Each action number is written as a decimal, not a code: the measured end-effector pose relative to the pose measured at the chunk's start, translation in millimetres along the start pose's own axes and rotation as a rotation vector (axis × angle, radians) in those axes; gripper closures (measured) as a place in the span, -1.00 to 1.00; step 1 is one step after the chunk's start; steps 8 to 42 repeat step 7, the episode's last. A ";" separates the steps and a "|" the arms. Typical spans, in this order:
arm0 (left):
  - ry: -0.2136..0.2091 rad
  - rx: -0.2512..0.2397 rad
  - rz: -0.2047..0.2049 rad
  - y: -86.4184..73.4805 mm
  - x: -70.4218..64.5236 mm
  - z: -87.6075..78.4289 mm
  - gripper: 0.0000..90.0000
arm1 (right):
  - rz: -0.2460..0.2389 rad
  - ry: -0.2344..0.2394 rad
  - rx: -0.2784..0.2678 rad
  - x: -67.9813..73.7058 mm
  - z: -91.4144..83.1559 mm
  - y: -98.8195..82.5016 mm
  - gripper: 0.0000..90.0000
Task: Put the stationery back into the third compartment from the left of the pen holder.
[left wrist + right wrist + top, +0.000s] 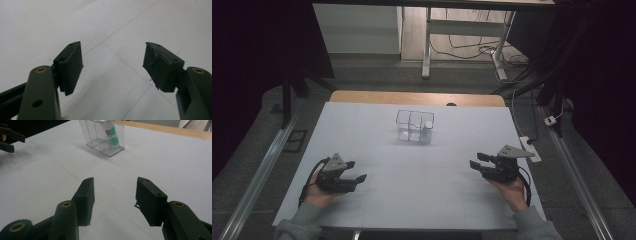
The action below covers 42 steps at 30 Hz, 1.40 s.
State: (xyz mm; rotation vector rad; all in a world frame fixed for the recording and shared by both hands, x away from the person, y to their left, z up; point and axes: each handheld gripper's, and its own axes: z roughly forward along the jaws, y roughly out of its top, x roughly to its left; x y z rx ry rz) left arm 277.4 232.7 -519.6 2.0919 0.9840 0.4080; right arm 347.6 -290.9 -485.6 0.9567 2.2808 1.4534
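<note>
Bottle (pixel 111 133), small, white plastic with green label, stands upright in clear plastic divided organiser (pixel 408 120) at frame centre; probably light, slippery, best gripped at its body. Left gripper (pixel 353 171) and right gripper (pixel 477 161): jaws parted, empty.

Dim light is falling on the desk (pixel 377 200) in the high view, and the room around it is sinking into near black on both sides. The picture is looking soft and grainy. Between the left tongs (pixel 113 63) the desk is showing pale grey, with a soft shadow lying under them. Ahead of the right tongs (pixel 115 195), the clear box (pixel 105 137) is catching faint glare, and the near arms are blurring.
</note>
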 end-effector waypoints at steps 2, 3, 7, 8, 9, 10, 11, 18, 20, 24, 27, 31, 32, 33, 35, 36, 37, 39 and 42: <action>0.001 -0.001 0.000 0.6 0.0 0.2 -0.30 | 0.000 0.000 -0.002 -0.3 -0.5 -1.0 0.08; 0.000 -0.001 0.001 0.8 0.1 0.4 -0.30 | -0.001 0.001 -0.003 -0.5 -0.6 -1.0 0.07; -0.001 -0.001 0.002 1.3 -0.4 0.9 -0.30 | -0.008 0.004 0.003 -0.2 0.1 -1.4 0.03; -0.001 -0.001 0.002 1.3 -0.4 0.9 -0.30 | -0.008 0.004 0.003 -0.2 0.1 -1.4 0.03; -0.001 -0.001 0.002 1.3 -0.4 0.9 -0.30 | -0.008 0.004 0.003 -0.2 0.1 -1.4 0.03; -0.001 -0.001 0.002 1.3 -0.4 0.9 -0.30 | -0.008 0.004 0.003 -0.2 0.1 -1.4 0.03; -0.001 -0.001 0.002 1.3 -0.4 0.9 -0.30 | -0.008 0.004 0.003 -0.2 0.1 -1.4 0.03; -0.001 -0.001 0.002 1.3 -0.4 0.9 -0.30 | -0.008 0.004 0.003 -0.2 0.1 -1.4 0.03; -0.001 -0.001 0.002 1.3 -0.4 0.9 -0.30 | -0.008 0.004 0.003 -0.2 0.1 -1.4 0.03; -0.001 -0.001 0.002 1.3 -0.4 0.9 -0.30 | -0.008 0.004 0.003 -0.2 0.1 -1.4 0.03; -0.001 -0.001 0.002 1.3 -0.4 0.9 -0.30 | -0.008 0.004 0.003 -0.2 0.1 -1.4 0.03; -0.001 -0.001 0.002 1.3 -0.4 0.9 -0.30 | -0.008 0.004 0.003 -0.2 0.1 -1.4 0.03; -0.001 -0.001 0.002 1.3 -0.4 0.9 -0.30 | -0.008 0.004 0.003 -0.2 0.1 -1.4 0.03; -0.001 -0.001 0.002 1.3 -0.4 0.9 -0.30 | -0.008 0.004 0.003 -0.2 0.1 -1.4 0.03; -0.001 -0.001 0.002 1.3 -0.4 0.9 -0.30 | -0.008 0.004 0.003 -0.2 0.1 -1.4 0.03; -0.001 -0.001 0.002 1.3 -0.4 0.9 -0.30 | -0.008 0.004 0.003 -0.2 0.1 -1.4 0.03; -0.001 -0.001 0.002 1.3 -0.4 0.9 -0.30 | -0.008 0.004 0.003 -0.2 0.1 -1.4 0.03; -0.001 -0.001 0.002 1.3 -0.4 0.9 -0.30 | -0.008 0.004 0.003 -0.2 0.1 -1.4 0.03; -0.001 -0.001 0.002 1.3 -0.4 0.9 -0.30 | -0.008 0.004 0.003 -0.2 0.1 -1.4 0.03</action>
